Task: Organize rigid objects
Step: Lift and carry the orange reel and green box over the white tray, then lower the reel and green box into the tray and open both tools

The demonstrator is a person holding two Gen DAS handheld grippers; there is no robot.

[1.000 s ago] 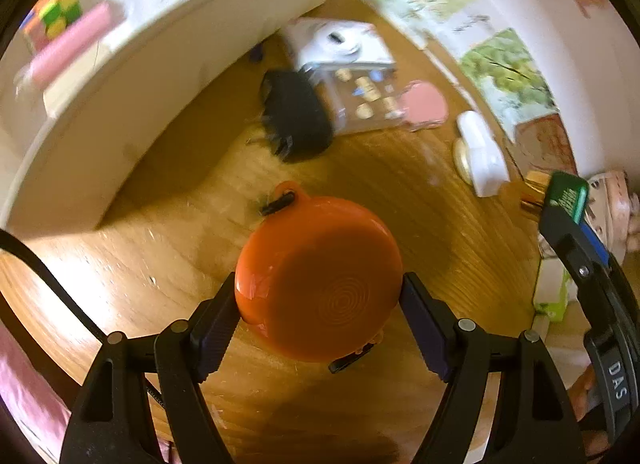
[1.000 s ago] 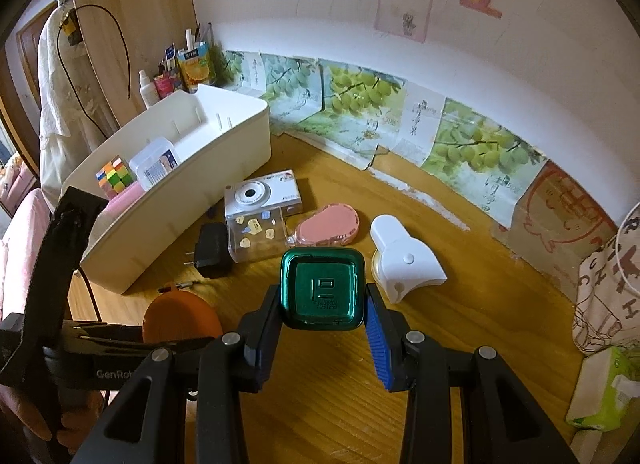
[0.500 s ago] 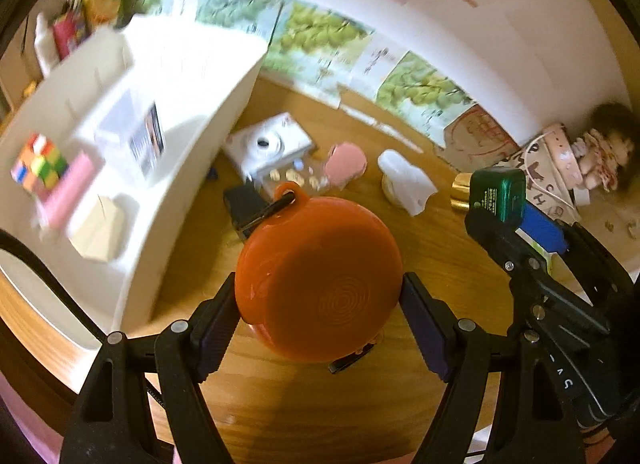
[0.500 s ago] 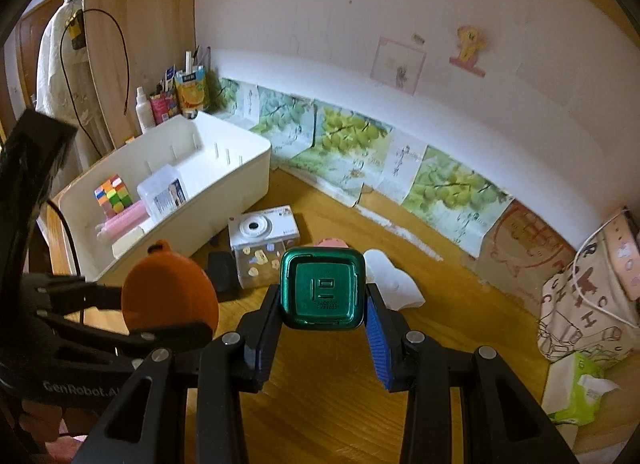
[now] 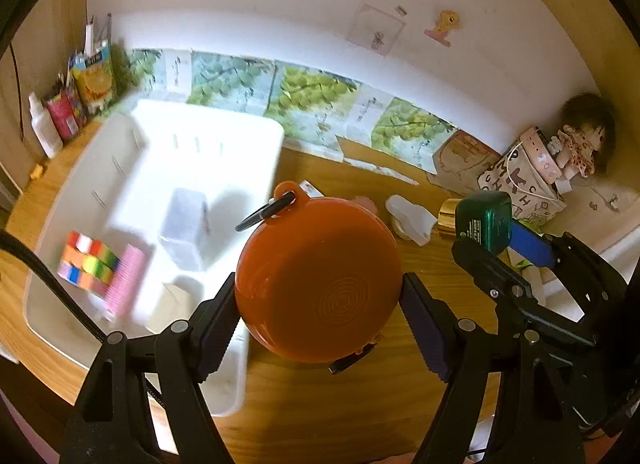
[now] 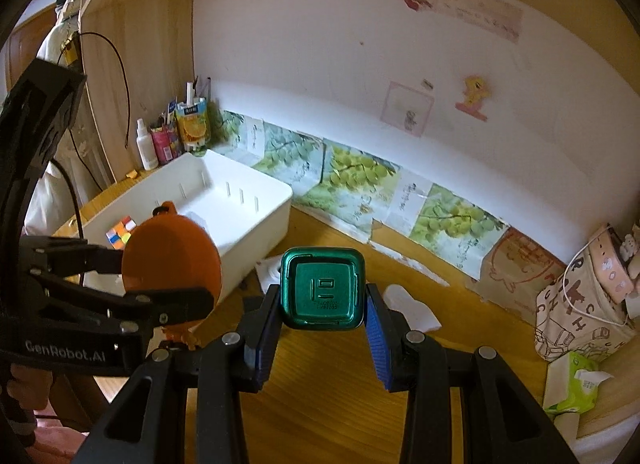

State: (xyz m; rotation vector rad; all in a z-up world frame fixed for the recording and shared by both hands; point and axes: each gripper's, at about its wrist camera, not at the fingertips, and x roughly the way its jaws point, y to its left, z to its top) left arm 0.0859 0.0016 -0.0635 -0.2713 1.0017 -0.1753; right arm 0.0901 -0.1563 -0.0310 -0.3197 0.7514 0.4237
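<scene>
My left gripper [image 5: 320, 296] is shut on a round orange case [image 5: 318, 278] with a black clip on its top loop; the same orange case [image 6: 170, 254] shows at the left of the right wrist view. My right gripper [image 6: 322, 322] is shut on a square green bottle [image 6: 322, 288], also seen as the green bottle [image 5: 484, 220] with a gold cap at the right of the left wrist view. A white bin [image 5: 256, 136] lies left and below, holding a colour cube [image 5: 88, 262], a pink block [image 5: 126, 280] and a clear box [image 5: 186, 218]. Both grippers hang above the wooden desk.
A white device [image 5: 410, 218] lies on the desk [image 5: 340, 404] behind the orange case. Bottles and a juice carton [image 6: 192, 124] stand at the back left corner. A printed bag [image 6: 580, 304], a doll [image 5: 580, 140] and a tissue pack [image 6: 574, 384] sit at the right.
Both grippers rose from the desk with their objects. The left view swung up and left, so the white bin's inside now shows and the camera and black charger dropped out of sight.
</scene>
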